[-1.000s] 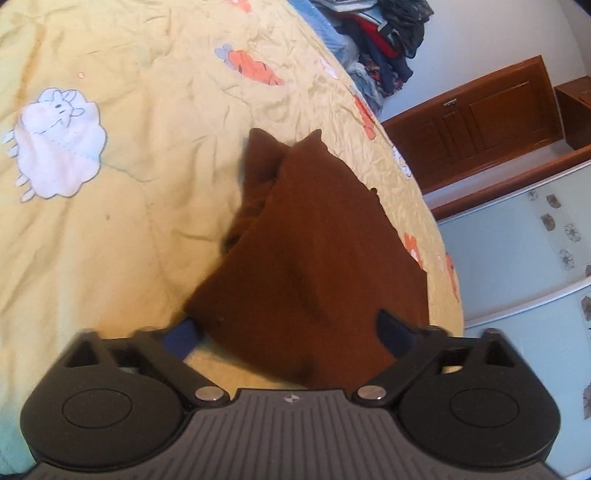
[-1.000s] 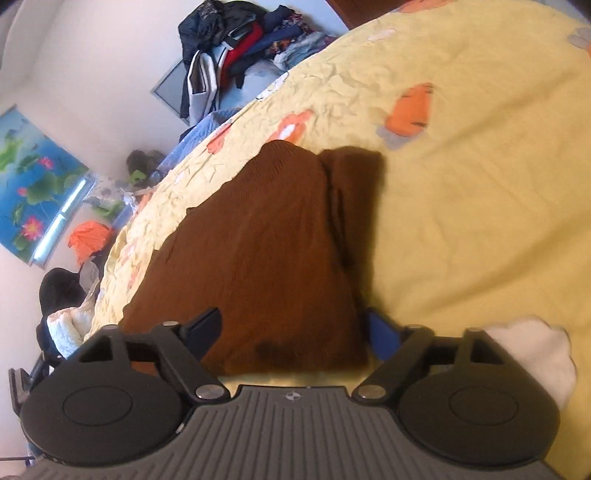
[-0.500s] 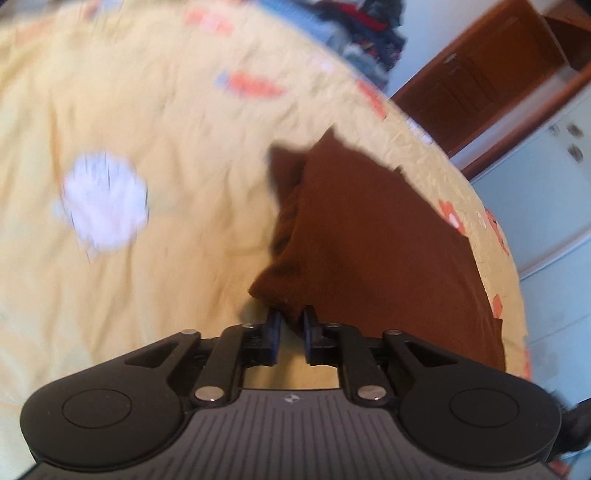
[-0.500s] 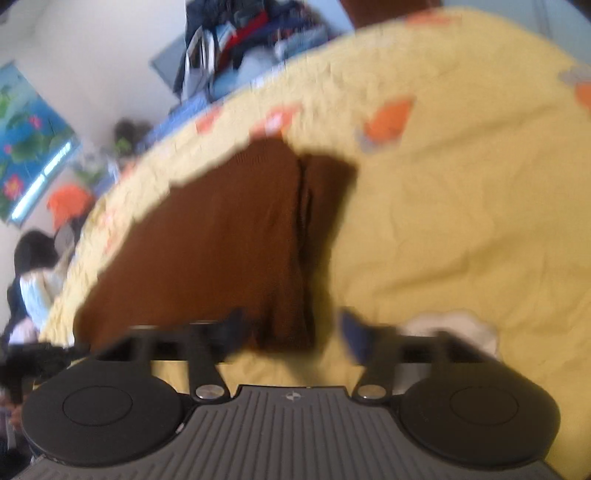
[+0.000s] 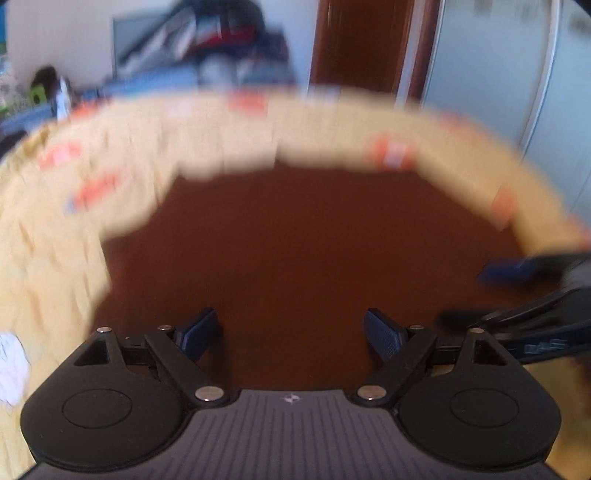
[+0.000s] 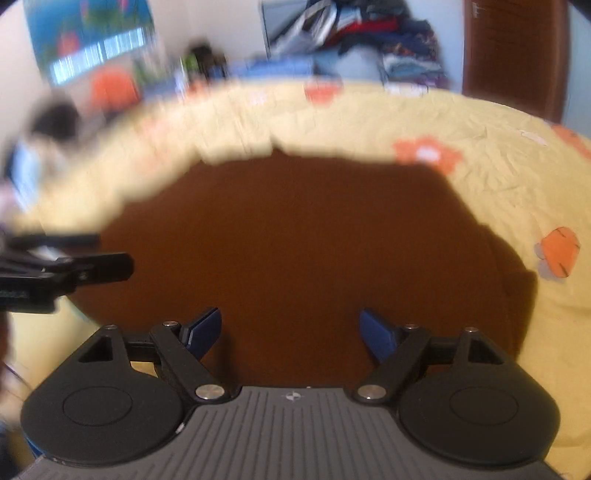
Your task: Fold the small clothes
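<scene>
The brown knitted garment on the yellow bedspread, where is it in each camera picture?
Left wrist view: the brown knitted garment fills the middle, ahead of the open left gripper.
Right wrist view: it fills the middle, ahead of the open right gripper.
Shared landmark: the pile of clothes beyond the bed.

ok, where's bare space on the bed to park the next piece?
Bare sheet lies right of the brown garment, out past the orange prints, and left of it toward the white patch. A narrower strip runs between the garment's far edge and the clothes pile. Crowded: both open tongs, left and right, hover over the garment.
</scene>
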{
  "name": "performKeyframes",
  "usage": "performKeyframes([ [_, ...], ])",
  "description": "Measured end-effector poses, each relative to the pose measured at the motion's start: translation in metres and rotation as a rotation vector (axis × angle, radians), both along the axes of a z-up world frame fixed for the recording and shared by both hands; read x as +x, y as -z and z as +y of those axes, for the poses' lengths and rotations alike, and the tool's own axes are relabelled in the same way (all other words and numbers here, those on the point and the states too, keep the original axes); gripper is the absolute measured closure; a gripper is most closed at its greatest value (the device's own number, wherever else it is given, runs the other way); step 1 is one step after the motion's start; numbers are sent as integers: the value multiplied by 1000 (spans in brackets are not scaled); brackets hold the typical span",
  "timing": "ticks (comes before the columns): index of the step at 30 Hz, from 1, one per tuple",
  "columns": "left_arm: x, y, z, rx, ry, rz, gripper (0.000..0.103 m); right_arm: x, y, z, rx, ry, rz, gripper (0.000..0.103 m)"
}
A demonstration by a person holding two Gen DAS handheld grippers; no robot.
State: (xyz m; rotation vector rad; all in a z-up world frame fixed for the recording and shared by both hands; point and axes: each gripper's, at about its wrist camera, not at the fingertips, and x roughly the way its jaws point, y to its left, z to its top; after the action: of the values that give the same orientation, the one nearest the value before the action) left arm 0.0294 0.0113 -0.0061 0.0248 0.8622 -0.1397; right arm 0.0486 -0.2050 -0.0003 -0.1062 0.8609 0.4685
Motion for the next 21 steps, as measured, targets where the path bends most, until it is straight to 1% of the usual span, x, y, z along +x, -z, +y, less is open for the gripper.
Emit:
performKeyframes([
  [1, -10, 3, -1, 37, 29, -62, 15, -9, 9, 7, -55, -29, -54, 18],
  [2, -18, 5, -2, 61, 60, -67, 15, -20, 14, 10, -89, -51, -85, 13],
  [4, -29, 7, 3, 66, 81, -71, 15, -38, 16, 5, -96, -45, -100, 11],
  [5, -31, 7, 5, 68, 87, -78, 15, -43, 17, -1, -85, -47, -85, 4],
  [6, -33, 5, 9, 53, 72, -80, 15, -47, 20, -2, -96, -66, -79, 0],
  [7, -35, 1, 14, 24, 46, -80, 15, -50, 21, -4, -100, -84, -103, 0],
  [8, -37, -3, 20, -13, 19, -80, 15, -49, 19, -5, -97, -86, -100, 0],
  [10, -45, -10, 36, -91, -42, -86, 15, -45, 9, -2, -117, -86, -66, 0],
  [11, -48, -12, 45, -140, -84, -82, 15, -42, 1, -3, -91, -69, -49, 3],
  [12, -52, -13, 55, -204, -132, -68, 15, -38, -6, -5, -38, -59, -42, 3],
  [14, -59, -7, 78, -336, -242, -18, 15, -35, -19, -10, 82, -48, -46, 0],
  [15, -60, -2, 89, -400, -297, 12, 15, -33, -23, -11, 114, -41, -51, 0],
  [16, -61, 2, 99, -468, -339, 29, 15, -29, -23, -9, 125, -33, -50, 0],
  [17, -64, 3, 107, -523, -372, 13, 15, -25, -20, -7, 116, -26, -43, 0],
  [20, -55, 7, 121, -668, -434, 37, 14, -17, 6, 5, 39, -29, 8, 0],
  [21, -51, 10, 125, -713, -448, 40, 14, -27, 8, 7, -2, -55, -64, 0],
])
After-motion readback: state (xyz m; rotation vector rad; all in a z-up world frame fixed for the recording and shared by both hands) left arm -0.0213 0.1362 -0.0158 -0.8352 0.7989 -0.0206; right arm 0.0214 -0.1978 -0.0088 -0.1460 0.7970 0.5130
